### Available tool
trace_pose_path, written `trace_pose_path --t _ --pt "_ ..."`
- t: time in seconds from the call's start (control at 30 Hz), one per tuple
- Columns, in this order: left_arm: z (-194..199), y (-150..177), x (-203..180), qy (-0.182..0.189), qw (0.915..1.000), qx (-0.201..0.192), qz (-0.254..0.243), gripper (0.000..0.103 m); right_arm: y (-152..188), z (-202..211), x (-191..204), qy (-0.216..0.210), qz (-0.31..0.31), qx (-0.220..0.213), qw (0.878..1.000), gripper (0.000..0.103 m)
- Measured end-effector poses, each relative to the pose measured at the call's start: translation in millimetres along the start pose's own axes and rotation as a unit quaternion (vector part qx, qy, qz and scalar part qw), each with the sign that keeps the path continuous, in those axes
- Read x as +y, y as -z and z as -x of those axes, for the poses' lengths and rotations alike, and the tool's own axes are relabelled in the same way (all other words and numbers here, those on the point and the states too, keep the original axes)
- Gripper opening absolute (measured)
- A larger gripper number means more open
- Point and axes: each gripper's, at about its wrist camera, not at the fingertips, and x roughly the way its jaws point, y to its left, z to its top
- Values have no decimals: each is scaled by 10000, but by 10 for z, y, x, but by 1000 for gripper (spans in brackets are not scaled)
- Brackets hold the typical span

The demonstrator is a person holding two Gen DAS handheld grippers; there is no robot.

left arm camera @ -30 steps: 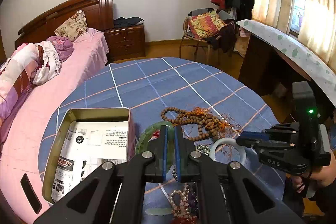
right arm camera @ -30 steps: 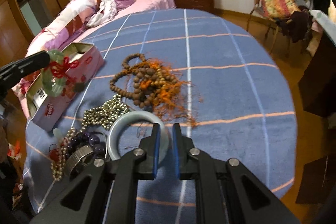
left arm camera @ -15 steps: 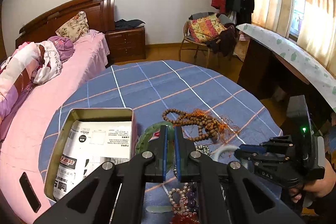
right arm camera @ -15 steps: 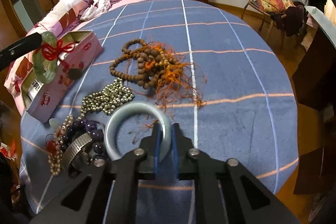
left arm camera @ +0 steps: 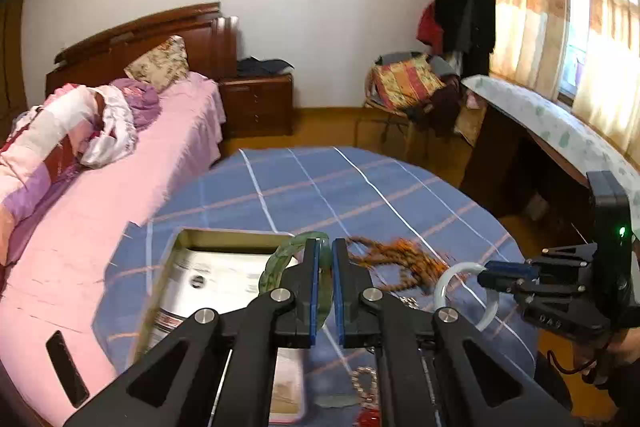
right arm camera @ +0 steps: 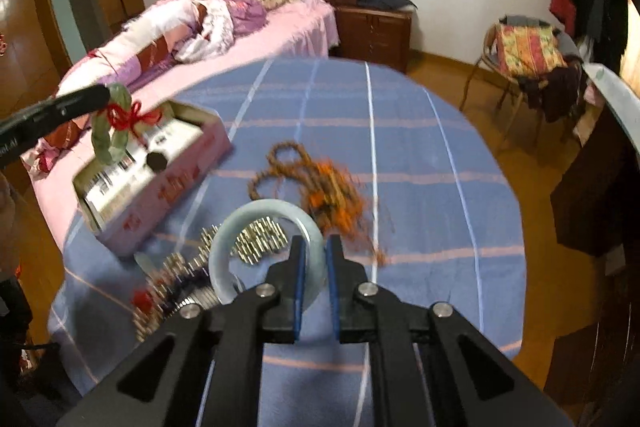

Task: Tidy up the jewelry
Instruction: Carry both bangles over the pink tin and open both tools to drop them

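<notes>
between the left gripper's (left arm camera: 323,259) blue pads sits a green bangle (left arm camera: 280,267), clenched by its rim and hanging over the open tin (right arm camera: 156,171), likely so it can drop inside. the right gripper (right arm camera: 314,259) clamps a pale bangle (right arm camera: 256,227), lifted off the blue cloth (right arm camera: 420,155), probably bound for the tin too. below lie brown beads (right arm camera: 316,187) and a silver chain (right arm camera: 256,239), not yet sorted.
</notes>
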Motion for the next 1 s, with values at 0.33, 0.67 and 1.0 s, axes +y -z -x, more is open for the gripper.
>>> trace_pose_path --t 0.33,0.67,1.0 --pt "-179 -67 591 -681 9975 -16 175 5 -707 -343 603 -485 466 -290 9973 13" --pt "-599 123 837 -1018 9939 351 243 5 -893 -1024 1098 -628 901 122 9939 13" --pt "-788 259 847 -1155 9911 641 156 5 -808 -1318 1140 -602 980 459 9923 13"
